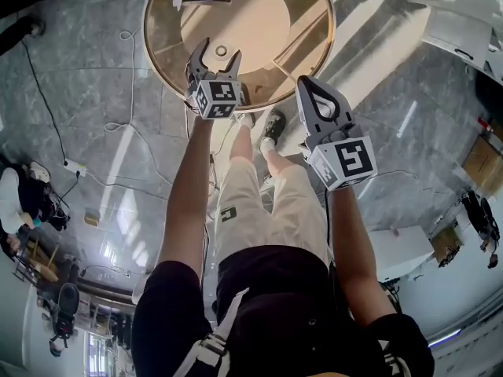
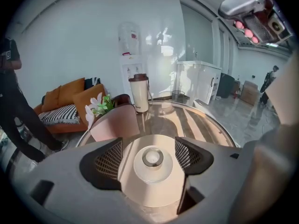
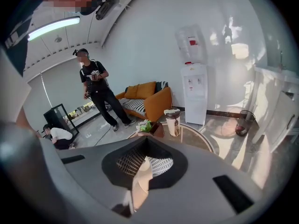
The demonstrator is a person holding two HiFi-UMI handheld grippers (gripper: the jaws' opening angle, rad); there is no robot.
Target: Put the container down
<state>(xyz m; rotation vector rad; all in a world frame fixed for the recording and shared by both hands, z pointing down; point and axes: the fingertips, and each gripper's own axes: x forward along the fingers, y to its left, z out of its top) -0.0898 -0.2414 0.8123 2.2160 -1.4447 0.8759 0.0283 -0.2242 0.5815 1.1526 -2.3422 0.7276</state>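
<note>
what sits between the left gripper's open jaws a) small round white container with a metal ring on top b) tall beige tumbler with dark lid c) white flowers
a: the left gripper holds its jaws apart around the small round white container on the round glass table

the grey right gripper [image 3: 145, 158] has its jaws meeting at the tips, gripping nothing. beyond, a beige lidded tumbler [image 3: 173, 122] stands upright on a round glass-topped table [image 3: 192, 135], near an orange sofa [image 3: 148, 101].
</note>
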